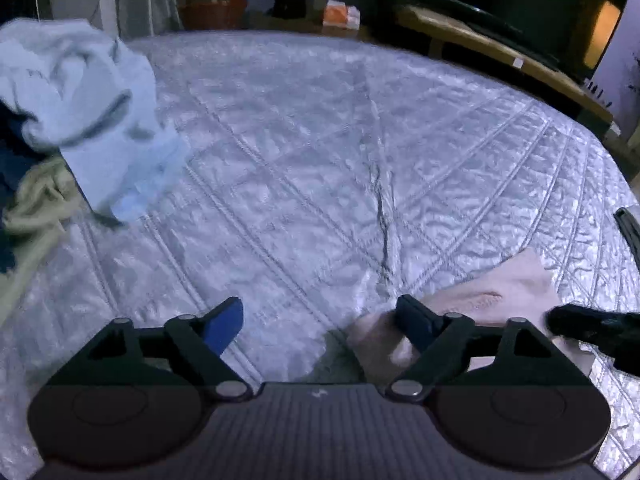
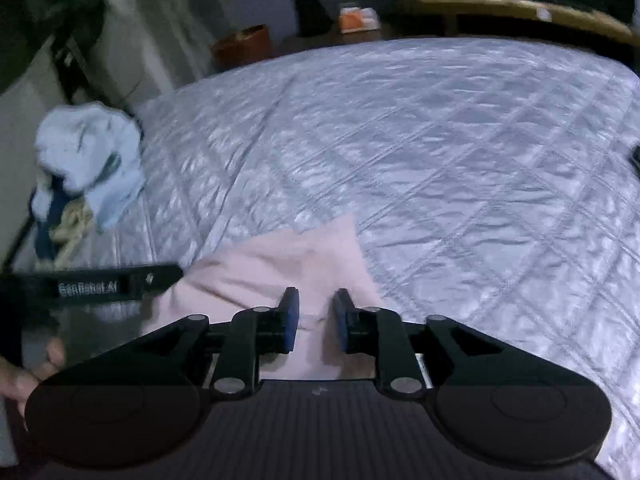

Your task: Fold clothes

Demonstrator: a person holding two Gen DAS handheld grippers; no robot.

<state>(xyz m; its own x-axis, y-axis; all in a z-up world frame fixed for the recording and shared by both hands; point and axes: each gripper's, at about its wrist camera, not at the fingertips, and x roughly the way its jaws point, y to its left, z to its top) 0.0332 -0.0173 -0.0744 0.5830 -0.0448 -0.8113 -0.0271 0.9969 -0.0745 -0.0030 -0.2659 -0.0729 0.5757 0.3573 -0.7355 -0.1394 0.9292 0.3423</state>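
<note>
Hovering spread over the crinkly quilted bedspread [image 1: 320, 140], both tongs, left [image 1: 320, 322] and right [image 2: 316, 320], flank soft pink cloth [image 2: 280, 264].

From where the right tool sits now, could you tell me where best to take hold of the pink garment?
Probably the far right corner of the pink garment, coming in forward and low from the near side. That corner lies flat on the quilt with free edges both ways, and the right tool, slightly open, already points toward it.

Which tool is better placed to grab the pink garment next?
Right. The right tool sits open directly over the pink garment; the left tool, also open, is mostly over bare quilt, the garment only by its right finger.
</note>
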